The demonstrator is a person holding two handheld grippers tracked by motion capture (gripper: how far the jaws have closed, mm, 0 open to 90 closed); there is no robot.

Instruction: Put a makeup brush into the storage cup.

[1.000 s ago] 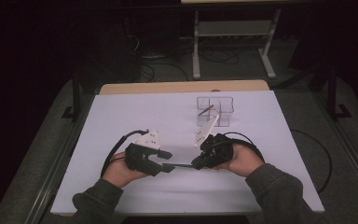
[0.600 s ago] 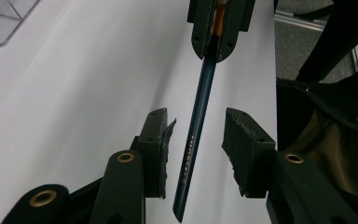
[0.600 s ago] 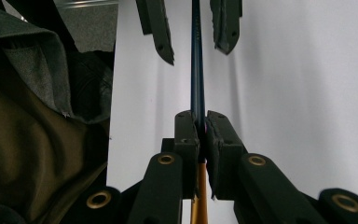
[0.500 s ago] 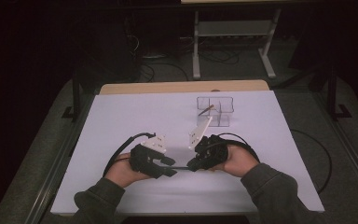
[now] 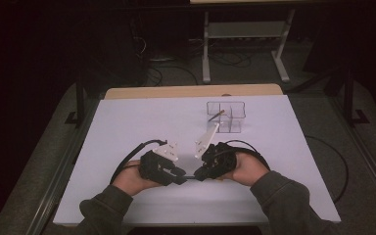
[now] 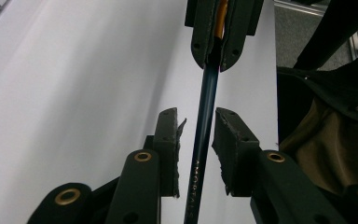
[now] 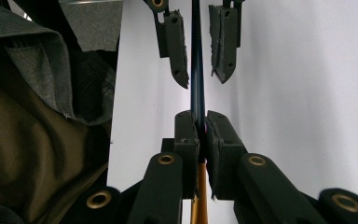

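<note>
A slim dark blue pen [image 6: 204,126] with an orange end [image 7: 199,200] lies level between my two grippers, just above the white table [image 5: 127,127]. My right gripper [image 7: 199,116] is shut on it near the orange end. My left gripper [image 6: 196,114] faces it from the other side. Its jaws have just been closing and stand around the blue shaft, with a thin gap still showing at each pad. In the high view the left gripper [image 5: 178,174] and right gripper [image 5: 200,174] meet tip to tip near the table's front.
A clear plastic compartment box [image 5: 226,116] stands behind the grippers, with a thin stick-like item [image 5: 216,115] leaning in it. A person's sleeves come in from the bottom. Cables loop beside both hands. Dark floor and a metal stand lie beyond the table.
The left gripper has edged to the right toward the right gripper, and its jaws now reach around the pen. The right gripper has kept still with the pen.
</note>
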